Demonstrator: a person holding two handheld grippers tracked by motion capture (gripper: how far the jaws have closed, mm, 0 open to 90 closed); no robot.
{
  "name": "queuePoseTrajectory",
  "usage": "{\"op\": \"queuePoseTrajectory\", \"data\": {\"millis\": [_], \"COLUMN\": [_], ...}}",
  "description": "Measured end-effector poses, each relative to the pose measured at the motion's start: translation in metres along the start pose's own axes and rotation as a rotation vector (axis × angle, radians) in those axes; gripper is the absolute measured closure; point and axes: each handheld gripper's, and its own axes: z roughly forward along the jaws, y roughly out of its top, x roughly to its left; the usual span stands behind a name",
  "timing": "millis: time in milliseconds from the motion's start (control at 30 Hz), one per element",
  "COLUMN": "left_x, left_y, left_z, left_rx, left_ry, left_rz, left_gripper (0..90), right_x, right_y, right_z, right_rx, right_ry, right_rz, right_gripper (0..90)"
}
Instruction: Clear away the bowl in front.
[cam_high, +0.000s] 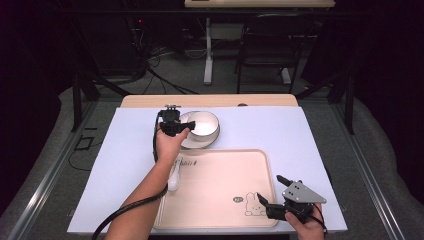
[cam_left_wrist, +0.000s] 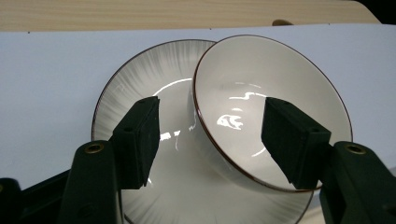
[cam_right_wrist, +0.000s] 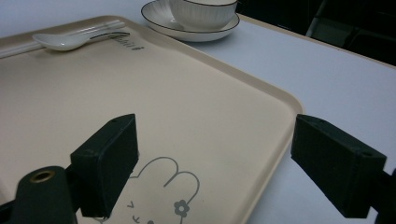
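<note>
Dim surroundings, bright table, glare on the bowl (cam_left_wrist: 275, 107).

Black grippers w/ brass screws; right gripper (cam_high: 268, 192) has grey triangular plate; black cables.

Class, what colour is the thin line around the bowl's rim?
Dark brown, on a white bowl; clearest in the left gripper view.

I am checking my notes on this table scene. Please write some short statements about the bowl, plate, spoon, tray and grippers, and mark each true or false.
1. The white ceramic bowl sits on the white ribbed plate. True.
2. The white spoon lies in the bowl. False: it lies on the beige plastic tray.
3. The left gripper is open at the bowl's rim. True.
4. The right gripper grips the spoon. False: it is open over the tray's corner.
</note>
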Motion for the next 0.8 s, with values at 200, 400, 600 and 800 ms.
{"op": "queuePoseTrajectory", "data": {"millis": [200, 400, 600, 800], "left_x": [-0.001, -0.002, -0.003, -0.007], "left_y": [-0.001, -0.004, -0.008, -0.010], "left_z": [0.012, 0.024, 0.032, 0.039], "left_rx": [-0.009, 0.000, 0.010, 0.011], "left_ry": [0.017, 0.031, 0.033, 0.031], "left_rz": [-0.016, -0.016, -0.024, -0.026], "left_gripper": [39.3, 40.1, 40.5, 40.8], "right_x": [-0.001, 0.000, -0.001, -0.001], "right_y": [0.000, 0.000, 0.000, 0.000], "right_z": [0.000, 0.000, 0.000, 0.000], "right_rx": [0.000, -0.001, -0.002, -0.001], "right_ry": [0.001, 0.002, 0.003, 0.003], "right_rz": [0.000, -0.001, -0.001, 0.000], "right_gripper": [14.6, 14.6, 14.6, 14.6]}}
